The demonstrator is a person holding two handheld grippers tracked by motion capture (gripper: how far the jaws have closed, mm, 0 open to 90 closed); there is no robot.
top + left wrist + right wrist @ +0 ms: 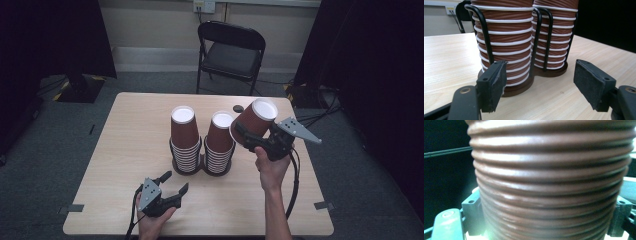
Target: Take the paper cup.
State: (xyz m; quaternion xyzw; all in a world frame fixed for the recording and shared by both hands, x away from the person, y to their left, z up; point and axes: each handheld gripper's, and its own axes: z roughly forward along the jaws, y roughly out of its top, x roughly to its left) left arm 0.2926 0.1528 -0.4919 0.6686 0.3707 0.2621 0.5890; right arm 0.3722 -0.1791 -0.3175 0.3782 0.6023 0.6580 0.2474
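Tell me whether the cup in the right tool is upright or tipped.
Tipped. The cup sits clamped in the right tool, lifted off the table, leaning with its white bottom facing up and away from the person.

A brown ribbed paper cup (256,118) sits clamped between the jaws of the right tongs (245,136) — upside down and tilted, its white bottom facing up, lifted above the desk (130,130) just beside the two cup stacks (202,142).

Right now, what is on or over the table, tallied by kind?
Stacks of brown paper cups in holders: 2
Loose brown cup, held in right gripper: 1
Small dark round object: 1
Grippers: 2, left gripper holding nothing
Total: 6
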